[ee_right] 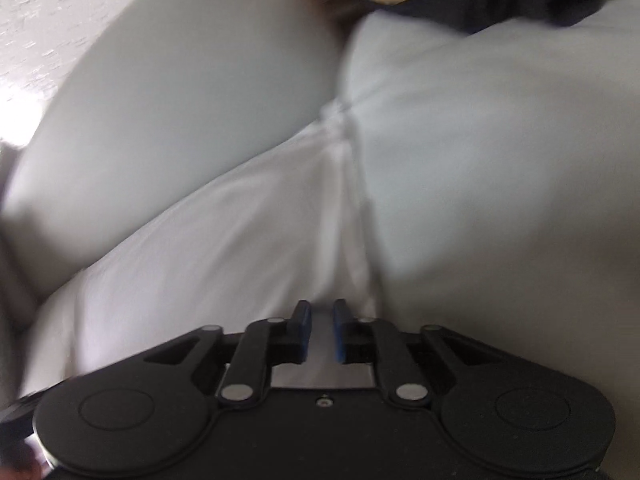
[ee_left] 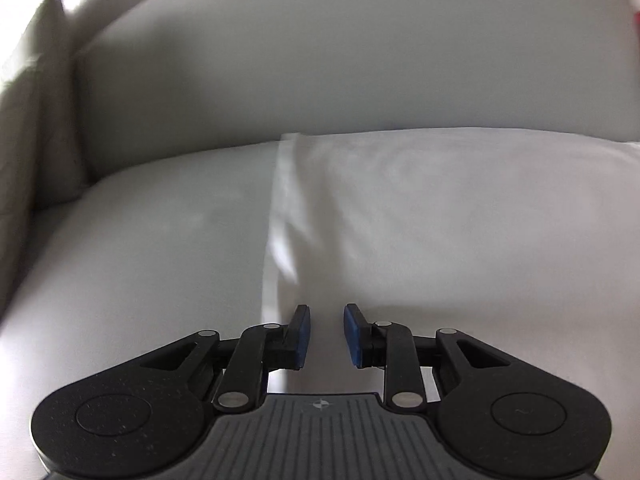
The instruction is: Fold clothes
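- A pale grey sofa (ee_left: 140,260) carries everything: seat cushion below, back cushion (ee_left: 320,60) behind, and a beige pillow (ee_left: 36,120) in its left corner.
- My left tool (ee_left: 326,334) hangs open over the white garment's (ee_left: 460,240) left edge, gripping nothing.
- My right tool (ee_right: 322,330) has a narrow gap, with white cloth between its fingers; I cannot tell whether it grips.
- The garment (ee_right: 220,240) lies flat on the seat, lightly creased.

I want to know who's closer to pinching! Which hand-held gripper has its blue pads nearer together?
The right hand-held gripper: only a narrow gap over the white cloth. The left hand-held gripper gapes wider.
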`<state>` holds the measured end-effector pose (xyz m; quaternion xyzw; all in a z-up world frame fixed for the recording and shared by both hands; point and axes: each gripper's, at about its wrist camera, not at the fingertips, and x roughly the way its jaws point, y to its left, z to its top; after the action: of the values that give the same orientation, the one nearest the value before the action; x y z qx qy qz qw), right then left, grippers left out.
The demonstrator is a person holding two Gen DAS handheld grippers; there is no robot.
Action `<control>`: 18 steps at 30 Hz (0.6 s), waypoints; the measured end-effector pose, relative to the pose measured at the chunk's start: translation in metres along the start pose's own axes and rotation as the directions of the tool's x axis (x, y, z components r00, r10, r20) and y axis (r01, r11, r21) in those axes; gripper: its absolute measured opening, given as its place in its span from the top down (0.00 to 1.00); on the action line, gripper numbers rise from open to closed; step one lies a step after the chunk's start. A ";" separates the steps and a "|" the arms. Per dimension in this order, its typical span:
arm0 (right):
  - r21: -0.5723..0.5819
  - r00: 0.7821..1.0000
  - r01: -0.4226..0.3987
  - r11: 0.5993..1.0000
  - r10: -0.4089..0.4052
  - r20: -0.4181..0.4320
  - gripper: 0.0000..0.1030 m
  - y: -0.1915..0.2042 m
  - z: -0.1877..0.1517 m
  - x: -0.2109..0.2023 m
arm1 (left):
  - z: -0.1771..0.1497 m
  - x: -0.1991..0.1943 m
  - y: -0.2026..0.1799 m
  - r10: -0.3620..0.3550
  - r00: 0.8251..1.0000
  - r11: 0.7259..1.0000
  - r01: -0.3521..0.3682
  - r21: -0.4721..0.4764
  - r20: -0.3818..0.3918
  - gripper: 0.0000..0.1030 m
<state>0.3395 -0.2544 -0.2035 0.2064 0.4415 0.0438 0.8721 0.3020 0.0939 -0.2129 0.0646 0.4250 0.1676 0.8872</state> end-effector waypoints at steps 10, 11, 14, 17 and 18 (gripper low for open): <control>0.014 0.991 -0.053 0.998 0.051 0.125 0.88 0.012 0.022 0.002 | 0.017 0.004 0.025 -0.050 0.997 0.982 0.058 -0.178 0.050 0.81; 0.020 0.991 -0.085 0.996 0.082 0.108 0.88 0.014 0.026 0.008 | 0.020 0.002 0.019 -0.079 0.994 0.984 0.090 -0.157 0.073 0.81; 0.027 0.997 -0.055 0.998 0.053 0.051 0.89 0.016 0.029 0.032 | 0.026 0.012 0.005 -0.115 0.991 0.986 0.122 -0.113 0.069 0.72; 0.004 0.992 0.074 0.997 -0.074 0.101 1.00 0.010 0.032 0.039 | 0.024 0.020 -0.002 0.023 0.998 0.997 -0.018 -0.073 0.064 0.70; -0.008 0.985 0.112 0.994 -0.110 0.133 1.00 0.008 0.034 0.039 | 0.027 0.020 -0.001 0.063 0.996 0.996 -0.059 -0.072 0.055 0.70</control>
<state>0.3905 -0.2481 -0.2120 0.1775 0.3931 -0.0151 0.9020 0.3349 0.1005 -0.2115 0.0511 0.3908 0.2077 0.8953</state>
